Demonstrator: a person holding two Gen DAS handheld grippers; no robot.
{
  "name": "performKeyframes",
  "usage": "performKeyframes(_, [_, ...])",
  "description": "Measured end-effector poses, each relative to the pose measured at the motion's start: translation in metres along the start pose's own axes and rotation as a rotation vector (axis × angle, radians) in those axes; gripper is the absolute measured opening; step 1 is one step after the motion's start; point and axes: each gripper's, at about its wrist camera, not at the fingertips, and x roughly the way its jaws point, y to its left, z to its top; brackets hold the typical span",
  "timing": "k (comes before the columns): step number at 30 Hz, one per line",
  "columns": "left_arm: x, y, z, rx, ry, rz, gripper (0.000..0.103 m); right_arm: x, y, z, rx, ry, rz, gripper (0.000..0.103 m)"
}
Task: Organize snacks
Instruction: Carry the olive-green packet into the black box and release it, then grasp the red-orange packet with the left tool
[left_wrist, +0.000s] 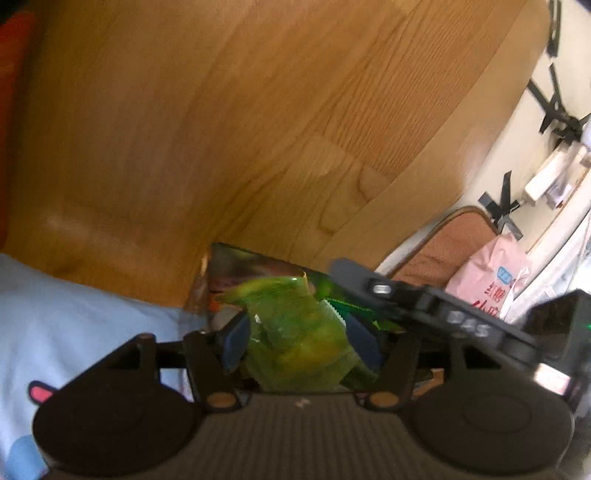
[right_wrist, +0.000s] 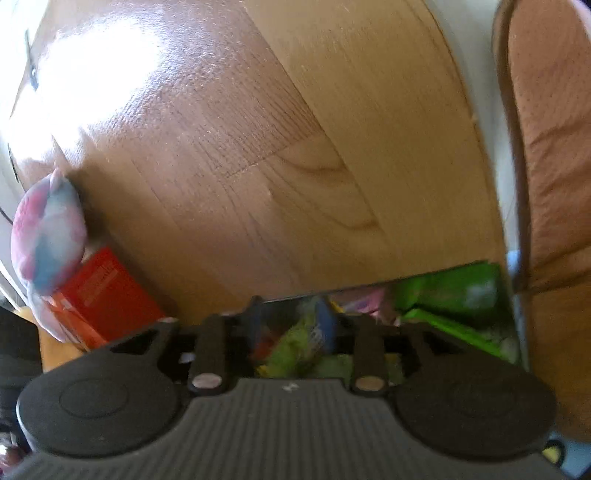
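Above a wood-grain table (left_wrist: 240, 122), the left gripper (left_wrist: 301, 336) is clamping a crumpled green snack packet (left_wrist: 299, 343) between its two blue pads (left_wrist: 236, 339), the wrapper bulging up from the fingers and filling the gap between them. Behind the packet, a shiny-walled box of snacks (left_wrist: 229, 266) is sitting at the table's edge, with bright green wrappers showing inside it. Just beside it on the right, the dark body of the right gripper (left_wrist: 436, 310) is crossing the left wrist view. A pale blue cloth (left_wrist: 74, 325) is lying at lower left, and a pink printed bag (left_wrist: 491, 277) is standing on the floor beyond a brown chair seat (left_wrist: 454, 240).

From the right wrist view, the right gripper (right_wrist: 291, 328) is reaching over the same box (right_wrist: 369, 286), where a green packet (right_wrist: 295, 350) is lying directly below and between its blue fingers (right_wrist: 327, 325). Blur is making it impossible to tell whether those fingers are pressing on anything. More bright green packets (right_wrist: 454, 295) are lying at the box's right end. To the left, a red carton (right_wrist: 107, 295) is standing on the table (right_wrist: 258, 147), with a pink-and-blue pouch (right_wrist: 48, 236) resting against it.
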Motion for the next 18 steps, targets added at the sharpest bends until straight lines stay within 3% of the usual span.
performKeyframes(3, [-0.031, -0.004, -0.009, 0.006, -0.022, -0.023, 0.060, -0.030, 0.002, 0.001, -0.004, -0.064, 0.004, 0.041])
performKeyframes(6, [-0.068, -0.013, -0.038, 0.047, -0.004, -0.031, 0.060, -0.073, 0.001, -0.007, 0.009, -0.066, 0.065, 0.041])
performKeyframes(10, [-0.103, -0.003, -0.088, -0.002, 0.087, -0.078, 0.062, -0.122, -0.007, -0.050, 0.016, 0.100, 0.141, 0.042])
performKeyframes(13, [-0.116, 0.005, -0.127, -0.078, 0.153, -0.112, 0.059, -0.143, -0.017, -0.094, 0.054, 0.218, 0.147, 0.042])
performKeyframes(16, [-0.122, 0.007, -0.151, -0.139, 0.189, -0.132, 0.059, -0.148, -0.016, -0.130, 0.080, 0.277, 0.124, 0.042])
performKeyframes(18, [-0.118, 0.008, -0.159, -0.173, 0.214, -0.138, 0.059, -0.150, -0.014, -0.143, 0.095, 0.268, 0.126, 0.042])
